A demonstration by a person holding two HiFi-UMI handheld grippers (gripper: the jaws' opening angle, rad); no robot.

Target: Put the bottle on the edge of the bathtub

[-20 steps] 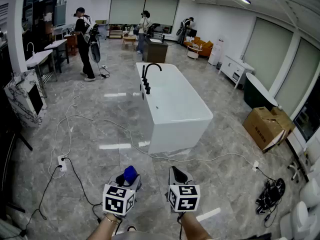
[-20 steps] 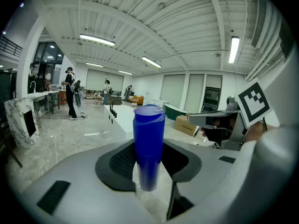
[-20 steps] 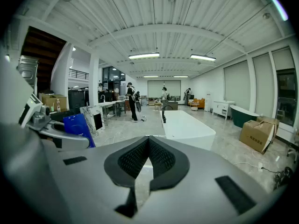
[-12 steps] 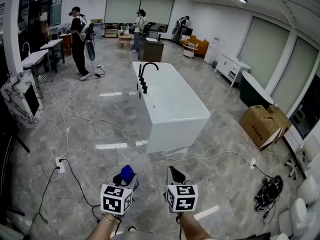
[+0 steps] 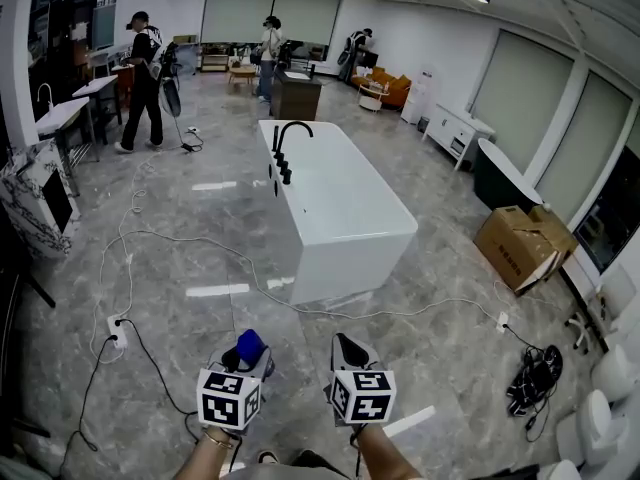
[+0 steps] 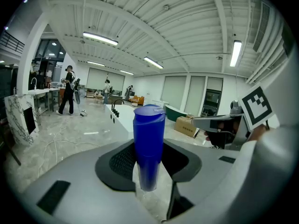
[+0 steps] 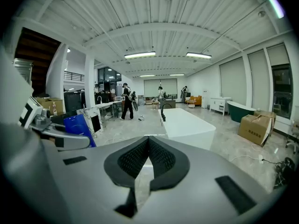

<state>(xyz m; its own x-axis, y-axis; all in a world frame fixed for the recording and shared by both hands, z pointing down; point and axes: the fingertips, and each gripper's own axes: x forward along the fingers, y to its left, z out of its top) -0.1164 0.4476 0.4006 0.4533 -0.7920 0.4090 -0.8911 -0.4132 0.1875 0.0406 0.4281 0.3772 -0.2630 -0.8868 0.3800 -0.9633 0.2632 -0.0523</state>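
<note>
Two grippers sit low in front of us as we look across a wide showroom with a glossy grey floor (image 5: 200, 218). Our left gripper (image 5: 250, 366) has its jaws clamped on the blue bottle (image 6: 148, 143), the dark ribbed pads pressing it from both sides. The bottle stands upright between them, with its lidded top rising clear above the jaws. Our right gripper (image 5: 350, 353) is just beside the left, carrying nothing, its pads clenched together at the tips. Both grippers tilt slightly downward over the floor. The bottle is well apart from the white bathtub (image 5: 330, 268), which stands alone ahead of us in the middle of the room. A black faucet (image 5: 285, 148) rises beside the tub's far left rim, and the rim itself is bare. White cables (image 5: 130, 248) trail over the floor to the left of the tub and pass in front of its near end. To the right of the tub lies an open cardboard box (image 5: 520, 248), near a dark tub (image 5: 505, 173) set along the window wall. Three people are at the far end of the room: one person in dark clothes (image 5: 140, 53) at the left, and two more further back beside tables and an orange sofa (image 5: 385, 88).
</note>
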